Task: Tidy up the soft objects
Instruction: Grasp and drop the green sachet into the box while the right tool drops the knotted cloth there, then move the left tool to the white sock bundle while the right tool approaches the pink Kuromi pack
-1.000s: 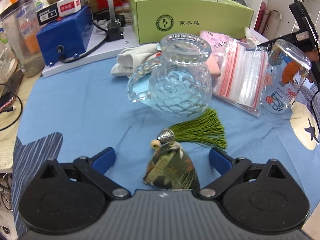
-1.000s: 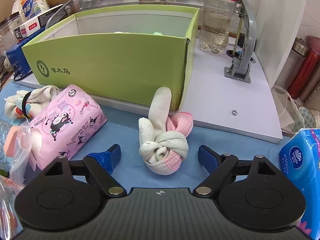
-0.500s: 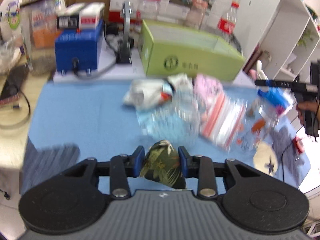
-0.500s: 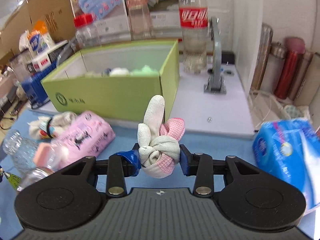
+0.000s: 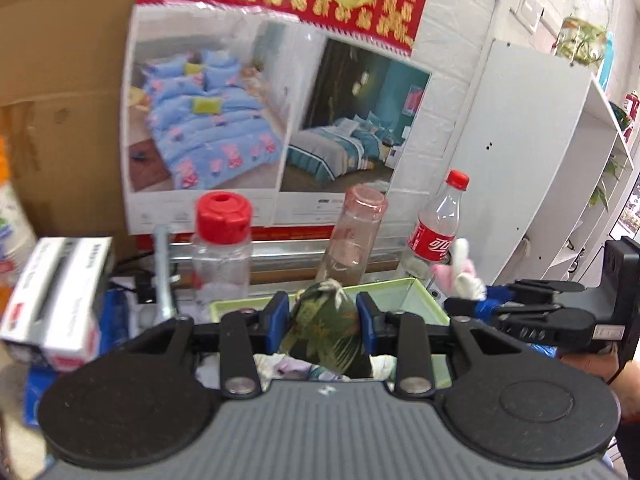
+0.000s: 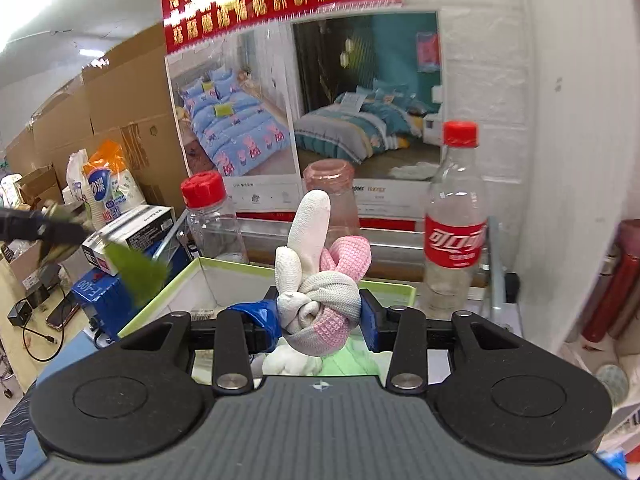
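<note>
My left gripper (image 5: pixel 322 314) is shut on a dark green leaf-patterned sachet (image 5: pixel 324 332), held in the air over the open green box (image 5: pixel 404 292). In the right wrist view the sachet's green tassel (image 6: pixel 136 272) trails blurred at the left, above the box's left wall. My right gripper (image 6: pixel 318 314) is shut on a knotted white, grey and pink sock bundle (image 6: pixel 320 304), also above the green box (image 6: pixel 188 280). The left wrist view shows that bundle (image 5: pixel 460 274) at the right, beyond the box's far corner. Pale soft items (image 6: pixel 296 360) lie inside the box.
Behind the box stand a clear jar with a red lid (image 5: pixel 222 248), an upturned pink cup (image 5: pixel 352 236) and a cola bottle (image 6: pixel 456 232). A bedding poster (image 6: pixel 312 112) covers the wall. Stacked small boxes (image 5: pixel 56 300) sit left; a white shelf unit (image 5: pixel 540 160) rises right.
Both grippers closed on their items, the sachet and the sock bundle, and lifted them off the blue cloth. They now hang over the green box, with the views tilted up toward the wall.
</note>
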`<state>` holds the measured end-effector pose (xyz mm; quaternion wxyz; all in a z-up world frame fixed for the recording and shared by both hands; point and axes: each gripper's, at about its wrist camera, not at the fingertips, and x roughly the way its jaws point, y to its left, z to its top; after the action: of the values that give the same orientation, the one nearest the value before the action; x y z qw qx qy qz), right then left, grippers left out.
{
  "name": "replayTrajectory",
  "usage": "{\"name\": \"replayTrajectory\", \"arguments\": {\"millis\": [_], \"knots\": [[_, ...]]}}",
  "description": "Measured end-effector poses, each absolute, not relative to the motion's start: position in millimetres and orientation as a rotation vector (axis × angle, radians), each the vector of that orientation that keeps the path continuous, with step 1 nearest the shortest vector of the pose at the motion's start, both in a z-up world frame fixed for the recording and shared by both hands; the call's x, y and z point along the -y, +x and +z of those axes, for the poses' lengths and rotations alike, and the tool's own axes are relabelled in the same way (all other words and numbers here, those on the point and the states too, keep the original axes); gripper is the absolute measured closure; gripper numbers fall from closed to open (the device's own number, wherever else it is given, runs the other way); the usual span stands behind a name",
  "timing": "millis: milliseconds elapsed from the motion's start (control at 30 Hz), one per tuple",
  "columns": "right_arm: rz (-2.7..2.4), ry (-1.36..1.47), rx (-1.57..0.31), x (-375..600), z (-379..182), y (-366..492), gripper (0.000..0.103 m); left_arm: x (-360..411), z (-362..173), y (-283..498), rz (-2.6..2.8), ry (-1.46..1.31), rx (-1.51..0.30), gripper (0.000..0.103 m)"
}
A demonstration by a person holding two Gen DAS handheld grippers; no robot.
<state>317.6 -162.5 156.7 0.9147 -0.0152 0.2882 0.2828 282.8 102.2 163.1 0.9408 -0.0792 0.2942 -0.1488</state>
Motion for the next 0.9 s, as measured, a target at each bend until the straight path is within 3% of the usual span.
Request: {"name": "replayTrajectory", "arguments": {"millis": [100, 133, 167, 200, 500, 900], "knots": [[0.601, -0.049, -0.632, 149.1, 138.3, 333.6, 0.074, -89.1, 139.0, 311.7, -0.296, -0.144, -0.638, 0.068], [0.601, -0.049, -0.645, 145.6, 131.9, 337.8, 0.074, -85.7, 131.2, 317.9, -0.287, -0.132, -0.653, 0.062], [0.591, -0.045, -0.666, 141.7, 125.0, 341.5, 0.072, -83.5, 122.0, 323.0, -0.261, -0.118, -0.668, 0.039], [0.565, -0.046, -0.695, 138.4, 119.7, 345.0, 0.07, -82.2, 115.2, 325.3, -0.232, -0.102, -0.675, 0.031], [0.573, -0.01, -0.659, 133.4, 121.1, 333.7, 0.055, -95.6, 110.0, 303.1, -0.212, -0.08, -0.654, 0.032], [0.559, -0.012, -0.7, 143.2, 127.9, 252.7, 0.045, -111.1, 116.2, 207.0, -0.167, -0.107, -0.644, 0.029]]}}
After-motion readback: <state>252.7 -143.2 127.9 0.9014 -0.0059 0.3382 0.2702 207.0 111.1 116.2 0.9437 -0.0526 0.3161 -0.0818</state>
